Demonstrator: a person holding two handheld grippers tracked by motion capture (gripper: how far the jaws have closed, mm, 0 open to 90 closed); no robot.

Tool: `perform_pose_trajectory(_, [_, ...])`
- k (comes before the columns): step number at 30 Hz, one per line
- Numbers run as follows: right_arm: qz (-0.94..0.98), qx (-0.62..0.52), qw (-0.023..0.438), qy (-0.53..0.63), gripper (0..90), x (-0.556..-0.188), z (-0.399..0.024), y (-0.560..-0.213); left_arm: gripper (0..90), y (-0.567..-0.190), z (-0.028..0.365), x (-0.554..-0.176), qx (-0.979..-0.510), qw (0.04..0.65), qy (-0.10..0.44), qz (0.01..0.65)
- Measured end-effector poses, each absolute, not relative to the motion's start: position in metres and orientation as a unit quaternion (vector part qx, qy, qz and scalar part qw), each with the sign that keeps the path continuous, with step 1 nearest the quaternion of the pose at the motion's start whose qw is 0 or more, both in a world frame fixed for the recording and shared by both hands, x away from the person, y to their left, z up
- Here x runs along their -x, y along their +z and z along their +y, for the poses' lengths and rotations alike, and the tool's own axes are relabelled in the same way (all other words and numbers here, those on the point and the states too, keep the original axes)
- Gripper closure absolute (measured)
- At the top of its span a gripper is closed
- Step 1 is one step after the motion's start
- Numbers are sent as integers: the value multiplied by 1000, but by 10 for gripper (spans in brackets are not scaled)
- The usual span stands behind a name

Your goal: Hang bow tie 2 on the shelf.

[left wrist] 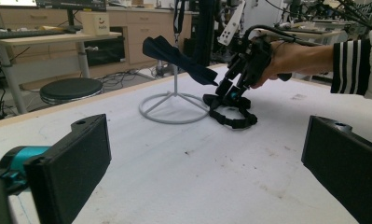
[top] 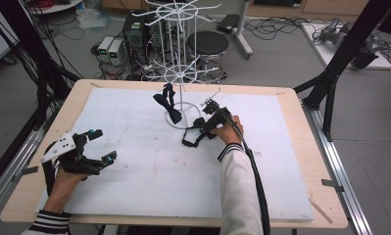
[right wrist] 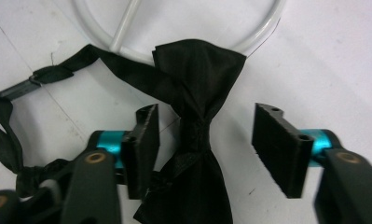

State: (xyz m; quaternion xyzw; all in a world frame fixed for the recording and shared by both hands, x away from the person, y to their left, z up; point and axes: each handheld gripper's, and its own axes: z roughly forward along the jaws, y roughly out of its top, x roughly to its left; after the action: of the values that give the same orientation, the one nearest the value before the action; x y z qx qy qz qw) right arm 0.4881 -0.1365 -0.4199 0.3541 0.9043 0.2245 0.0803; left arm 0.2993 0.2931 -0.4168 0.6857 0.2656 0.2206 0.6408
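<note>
Between the right gripper [right wrist: 204, 144] jaws lies a black bow tie [right wrist: 195, 126]

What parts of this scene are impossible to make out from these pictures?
- Bow tie, right gripper view: its lower wing is cut off by the bottom edge, and part of its strap by the left edge.
- Bow tie, high view: the right gripper covers it.
- Rack, left gripper view: the top runs out of frame.
- Left gripper, its own view: the fingers are cut off below.
</note>
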Motion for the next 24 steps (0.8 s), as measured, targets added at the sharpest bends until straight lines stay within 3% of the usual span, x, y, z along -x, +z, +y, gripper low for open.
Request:
perform_pose_trajectory(8, [902, -359, 78, 228, 592, -489, -138, -420, 17, -417, 293, -300, -685, 642, 220, 265])
perform_pose_trajectory(12, [901, -361, 74, 230, 739, -488, -137, -419, 17, -417, 293, -300, -687, 641, 220, 264])
perform_pose_trajectory(24, [896, -366, 68, 242, 768, -488, -138, -419, 18, -418, 293, -300, -686, 641, 218, 268])
